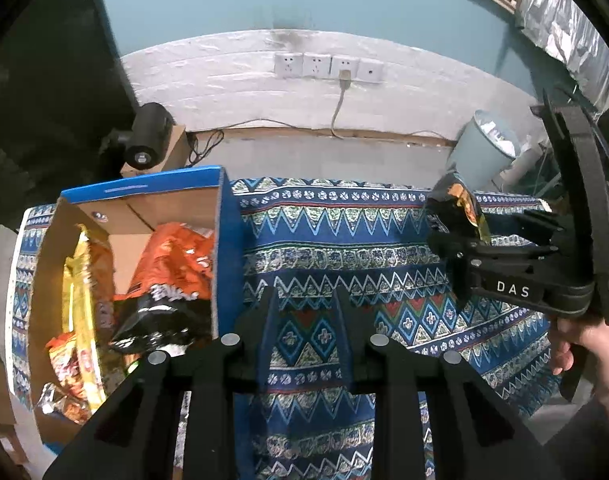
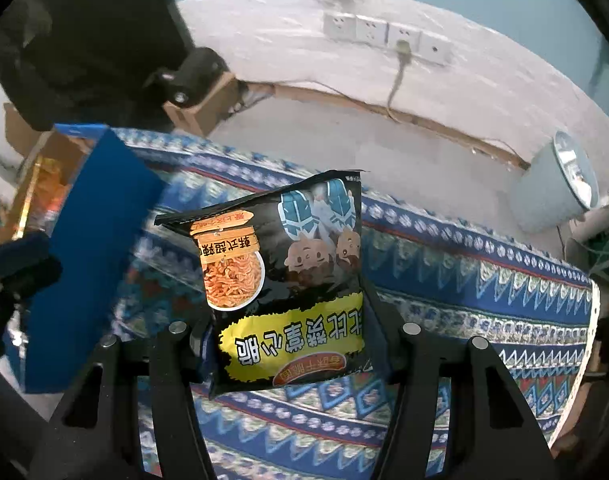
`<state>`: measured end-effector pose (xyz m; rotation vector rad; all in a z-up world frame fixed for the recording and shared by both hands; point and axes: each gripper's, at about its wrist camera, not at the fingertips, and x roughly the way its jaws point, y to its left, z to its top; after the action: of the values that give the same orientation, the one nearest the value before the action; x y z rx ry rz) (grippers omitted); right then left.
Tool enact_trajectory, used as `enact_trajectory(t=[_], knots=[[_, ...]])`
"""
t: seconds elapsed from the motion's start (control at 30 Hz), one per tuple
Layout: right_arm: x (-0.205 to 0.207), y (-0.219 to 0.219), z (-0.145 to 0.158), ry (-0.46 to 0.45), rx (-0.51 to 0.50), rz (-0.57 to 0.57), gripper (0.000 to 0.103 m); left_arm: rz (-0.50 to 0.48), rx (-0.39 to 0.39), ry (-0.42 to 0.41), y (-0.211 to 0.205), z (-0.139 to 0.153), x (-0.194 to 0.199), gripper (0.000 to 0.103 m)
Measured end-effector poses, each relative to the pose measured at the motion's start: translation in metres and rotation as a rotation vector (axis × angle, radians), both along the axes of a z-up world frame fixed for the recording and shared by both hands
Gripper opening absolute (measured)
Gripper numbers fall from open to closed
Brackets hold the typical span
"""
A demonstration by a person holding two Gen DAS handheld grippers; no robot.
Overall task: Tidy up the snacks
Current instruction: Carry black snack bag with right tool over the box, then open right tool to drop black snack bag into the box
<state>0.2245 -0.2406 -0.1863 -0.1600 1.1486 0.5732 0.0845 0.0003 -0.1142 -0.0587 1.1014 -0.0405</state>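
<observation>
A blue cardboard box (image 1: 224,240) stands open at the table's left and holds several snack bags, among them an orange and black one (image 1: 172,280) and a yellow one (image 1: 78,304). My right gripper (image 2: 292,320) is shut on a black snack bag (image 2: 288,276) with yellow lettering and holds it above the patterned cloth, right of the box (image 2: 92,248). In the left wrist view the right gripper (image 1: 464,236) and its bag (image 1: 456,204) show at the right. My left gripper (image 1: 304,300) is open and empty, low over the cloth beside the box's right wall.
A blue patterned cloth (image 1: 344,248) covers the table. Behind it are a grey floor, a white wall with sockets (image 1: 328,66), a grey bin (image 1: 484,148) at the right and a small cardboard box with a black device (image 1: 148,140) at the left.
</observation>
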Motion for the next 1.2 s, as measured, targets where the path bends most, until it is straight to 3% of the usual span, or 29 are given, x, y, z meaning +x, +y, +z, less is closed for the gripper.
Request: enact_trajectory(t=[0.57, 1.2], knots=[[-0.041, 0.099, 0.066, -0.081, 0.094, 0.185, 0.059, 0.078, -0.025, -0.083, 0.072, 0.035, -0.062, 0.025], [-0.078, 0.207, 0.075, -0.076, 0.089, 0.345, 0.059, 0.296, -0.056, -0.096, 0.165, 0.044, -0.102, 0.026]])
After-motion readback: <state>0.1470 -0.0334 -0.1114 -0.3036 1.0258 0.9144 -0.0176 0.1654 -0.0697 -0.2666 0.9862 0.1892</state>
